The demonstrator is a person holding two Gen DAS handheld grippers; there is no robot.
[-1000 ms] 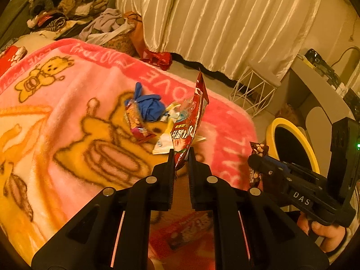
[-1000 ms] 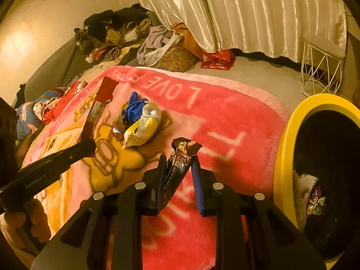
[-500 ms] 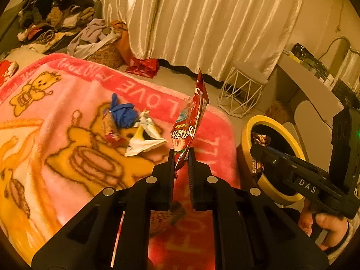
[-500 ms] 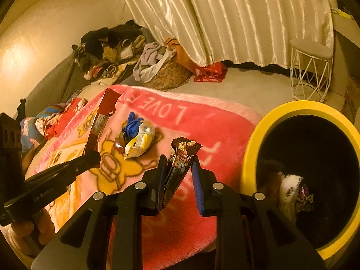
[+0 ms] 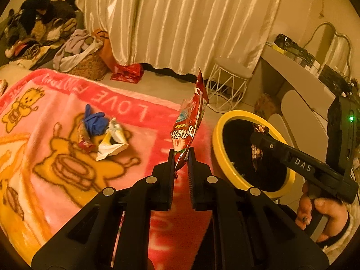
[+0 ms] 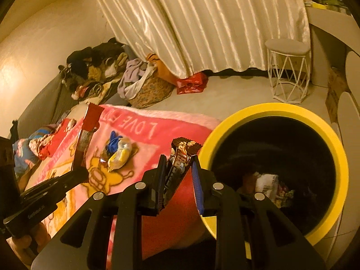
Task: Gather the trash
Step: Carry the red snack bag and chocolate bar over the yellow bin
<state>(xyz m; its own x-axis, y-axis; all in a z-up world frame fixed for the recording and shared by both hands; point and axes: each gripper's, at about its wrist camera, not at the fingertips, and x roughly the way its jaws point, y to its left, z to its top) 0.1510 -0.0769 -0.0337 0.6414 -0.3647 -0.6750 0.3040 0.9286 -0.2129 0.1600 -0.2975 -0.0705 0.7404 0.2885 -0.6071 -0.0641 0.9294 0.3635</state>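
— Starting at the left of the bed: what lies on the pink blanket (image 5: 56, 117)?

— A small heap of loose litter near its middle: a crumpled blue glove (image 5: 95, 121), a small red wrapper (image 5: 84, 138) against it, and a torn white and yellow packet (image 5: 111, 142) just beside both. All three rest on the blanket, well apart from either tool.

— And the left gripper (image 5: 181, 155)?

— Its jaws are pinched nearly together on the bottom end of a long red snack bag (image 5: 191, 121), which stands up almost vertical above the fingertips, over the blanket's red border.

— Moving right, where is the bin?

— A round bin with a yellow rim (image 6: 337, 157) and a dark inside stands on the floor just beside the bed's edge. In the right wrist view some discarded wrappers (image 6: 267, 184) lie at its bottom.

— What does the right gripper (image 6: 177, 166) carry?

— A brown chocolate bar wrapper (image 6: 180, 157), clamped between jaws held narrow, its crimped top sticking up past the tips. In the left wrist view that wrapper hangs over the bin's opening, with the person's right hand (image 5: 324, 211) gripping the handle below.

— Anything farther right?

— A white wire stool (image 6: 289, 72) by the pale curtain (image 6: 202, 22).
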